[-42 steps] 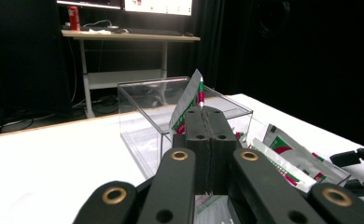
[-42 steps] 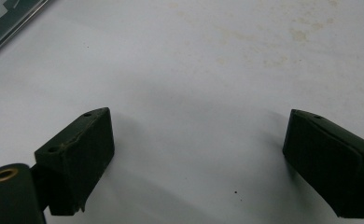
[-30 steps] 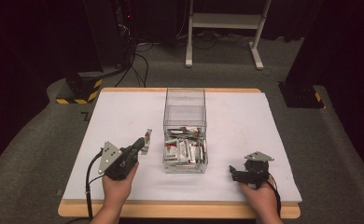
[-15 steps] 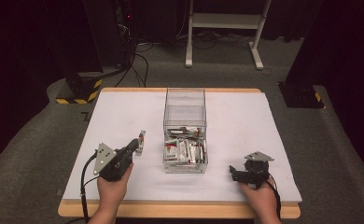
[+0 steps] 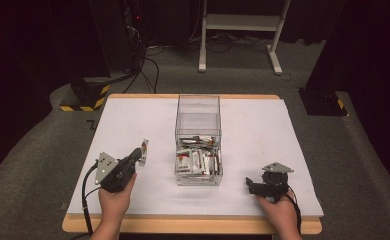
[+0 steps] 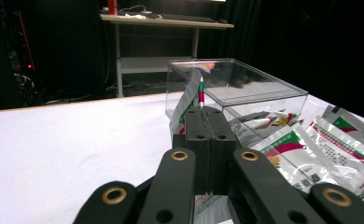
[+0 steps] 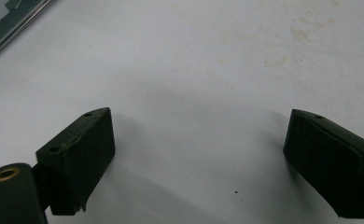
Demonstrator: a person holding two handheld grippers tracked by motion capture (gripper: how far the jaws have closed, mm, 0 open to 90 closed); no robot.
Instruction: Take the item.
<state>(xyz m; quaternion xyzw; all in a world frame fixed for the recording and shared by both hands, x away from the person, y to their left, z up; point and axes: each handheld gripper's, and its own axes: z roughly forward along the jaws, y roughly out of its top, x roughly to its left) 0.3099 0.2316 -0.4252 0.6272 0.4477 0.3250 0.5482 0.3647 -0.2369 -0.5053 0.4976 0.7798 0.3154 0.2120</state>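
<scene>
A clear plastic box stands mid-table with several white, red and green sachets in its near half. Left of it, my left gripper is shut on one sachet, held on edge just above the white table. In the left gripper view the closed jaws pinch that sachet, which sticks up past the tips, with the box and loose sachets beyond to the right. My right gripper rests near the front right edge, open, its pads wide apart over bare table.
The white table has bare room to the left and right of the box. A grey carpeted floor surrounds it, with a white frame stand and dark equipment with cables behind.
My left hand has drifted a little to the left with the sachet, away from the box. The right hand has stayed still.
</scene>
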